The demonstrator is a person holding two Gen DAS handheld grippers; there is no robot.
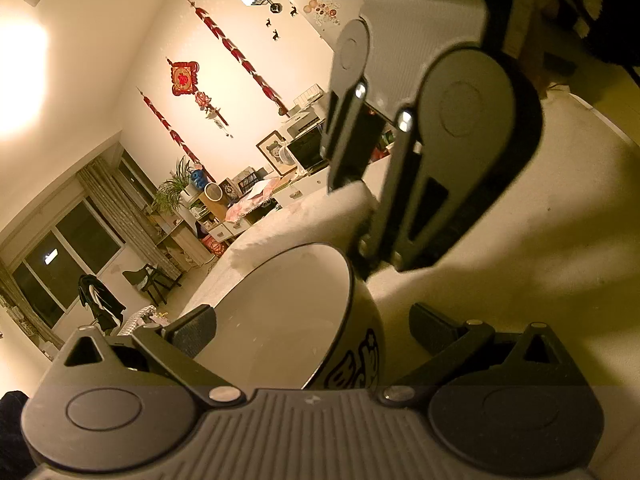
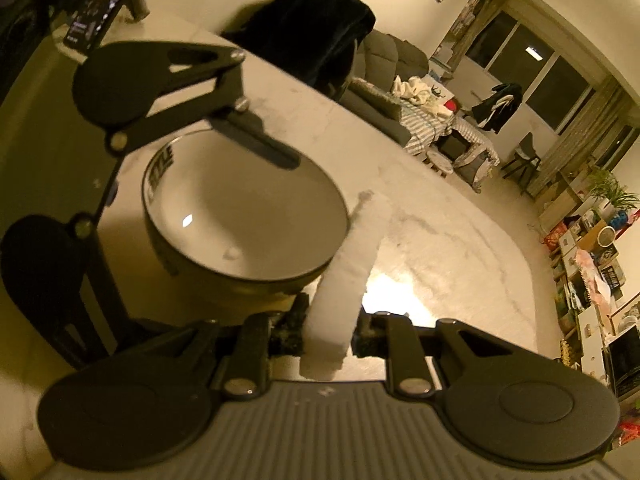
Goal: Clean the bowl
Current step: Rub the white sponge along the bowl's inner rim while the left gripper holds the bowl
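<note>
A bowl (image 1: 288,304) with a dark rim, pale inside and cartoon print on its outer wall stands on the white marbled table. My left gripper (image 1: 312,330) is open and straddles it. One finger (image 1: 192,332) lies over the inside, and the other (image 1: 432,328) stands apart from the outer wall. In the right wrist view the bowl (image 2: 248,208) holds a small white speck (image 2: 232,254), and a left finger (image 2: 256,144) crosses its far rim. My right gripper (image 2: 324,332) is shut on a white sponge strip (image 2: 344,264) that rises just outside the rim. The sponge (image 1: 352,200) shows behind the bowl.
The table (image 2: 440,240) runs to a curved edge on the right, with floor beyond. A dark garment (image 2: 312,32) is heaped at the far edge. Lit screens on stands (image 2: 88,20) are at the far left. The living room lies behind.
</note>
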